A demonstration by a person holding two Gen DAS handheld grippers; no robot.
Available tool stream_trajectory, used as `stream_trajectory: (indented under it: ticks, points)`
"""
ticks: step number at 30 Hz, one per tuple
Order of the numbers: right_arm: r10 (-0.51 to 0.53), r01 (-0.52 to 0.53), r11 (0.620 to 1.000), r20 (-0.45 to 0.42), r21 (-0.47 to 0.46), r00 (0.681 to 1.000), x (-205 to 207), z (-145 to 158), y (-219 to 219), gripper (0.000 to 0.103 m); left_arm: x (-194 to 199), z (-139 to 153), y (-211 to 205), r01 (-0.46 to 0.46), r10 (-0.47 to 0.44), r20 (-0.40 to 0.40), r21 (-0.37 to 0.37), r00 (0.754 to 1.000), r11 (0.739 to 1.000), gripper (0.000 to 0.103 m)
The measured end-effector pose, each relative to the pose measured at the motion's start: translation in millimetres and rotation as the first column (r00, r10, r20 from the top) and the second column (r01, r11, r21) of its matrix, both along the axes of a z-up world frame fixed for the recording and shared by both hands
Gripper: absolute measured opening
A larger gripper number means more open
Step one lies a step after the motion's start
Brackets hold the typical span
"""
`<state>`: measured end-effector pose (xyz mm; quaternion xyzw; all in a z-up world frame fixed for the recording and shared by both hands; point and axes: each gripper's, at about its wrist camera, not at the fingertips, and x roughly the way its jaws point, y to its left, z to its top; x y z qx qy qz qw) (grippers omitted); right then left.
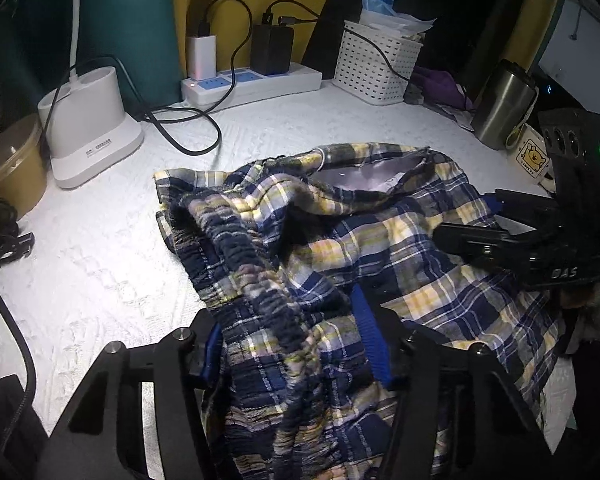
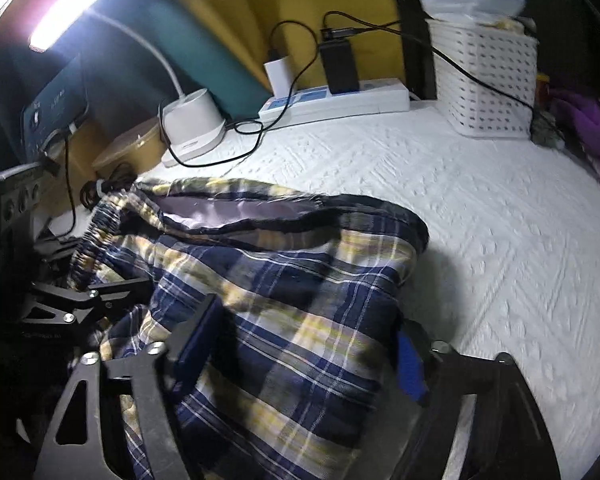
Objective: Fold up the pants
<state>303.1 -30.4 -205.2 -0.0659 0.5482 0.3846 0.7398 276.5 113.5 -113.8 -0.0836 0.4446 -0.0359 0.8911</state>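
Blue, yellow and white plaid pants (image 1: pixel 380 240) lie crumpled on a white textured cover (image 1: pixel 100 260). Their gathered elastic waistband (image 1: pixel 236 248) runs toward my left gripper (image 1: pixel 292 340), whose blue pads (image 1: pixel 370 332) straddle the bunched band; the pad's inner face still shows, so the jaws stand open around it. A grey pocket lining (image 1: pixel 360 178) shows at the far edge. In the right wrist view my right gripper (image 2: pixel 304 354) straddles a wide fold of the pants (image 2: pixel 292 280), open, with its right pad (image 2: pixel 410 364) at the cloth's edge. The right gripper (image 1: pixel 480 220) also appears over the pants' right side.
Behind the pants stand a white lamp base (image 1: pixel 92 128), a power strip (image 1: pixel 256 80) with chargers, and a white lattice basket (image 1: pixel 376 64). A black cable (image 1: pixel 188 128) loops across the cover. A steel tumbler (image 1: pixel 500 104) and a mug (image 1: pixel 528 156) sit at right, a brown bowl (image 1: pixel 16 168) at left.
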Motion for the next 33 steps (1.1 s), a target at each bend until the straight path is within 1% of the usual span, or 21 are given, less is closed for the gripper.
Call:
stream_trajectory:
  ticks: [2,3,4,5,7,8,12,16,22,33]
  points:
    - [0.009,-0.009,1.0,0.001,-0.008,1.0,-0.8,-0.2,2.8,0.056,-1.9,0.6,0.0,0.0,0.0,0.005,-0.002,1.0,1.0,0.048]
    - [0.012,-0.012,1.0,0.002,-0.01,1.0,-1.2,-0.2,3.9,0.053,-2.2,1.2,-0.5,0.001,-0.001,0.007,0.0,1.0,1.0,0.046]
    - [0.016,-0.016,1.0,0.005,-0.013,1.0,-1.8,-0.2,4.9,0.048,-3.0,2.2,-1.2,0.001,-0.001,0.012,0.002,1.0,1.0,0.043]
    - [0.022,-0.022,1.0,0.011,-0.015,1.0,-2.8,0.2,5.7,0.038,-3.4,3.4,-1.8,0.002,-0.002,0.018,0.002,1.0,1.0,0.039]
    - [0.034,-0.034,0.999,0.026,-0.015,0.999,-6.0,3.1,7.5,0.028,-5.7,7.6,-3.8,0.009,-0.01,0.031,0.009,0.999,1.0,0.036]
    - [0.039,-0.039,0.999,0.035,-0.015,0.999,-8.1,5.5,7.3,0.024,-7.2,10.6,-5.5,0.013,-0.014,0.038,0.019,0.999,1.0,0.035]
    - [0.048,-0.046,0.999,0.083,-0.022,0.995,-16.1,17.6,11.0,0.022,-13.6,23.6,-13.5,0.029,-0.032,0.076,0.048,0.997,0.998,0.033]
    - [0.029,-0.029,1.0,0.111,0.003,0.993,-21.2,34.8,5.9,0.022,-23.4,38.8,-21.1,0.041,-0.048,0.119,0.062,0.992,0.997,0.032]
    - [-0.002,-0.006,0.999,0.158,0.051,0.987,-33.0,64.6,-5.0,0.022,-38.6,59.0,-27.9,0.035,-0.047,0.161,0.074,0.986,0.997,0.032]
    - [-0.056,0.029,0.994,0.256,0.108,0.965,-65.1,117.6,-25.3,0.022,-75.7,95.8,-44.3,0.034,-0.061,0.264,0.106,0.963,0.994,0.032]
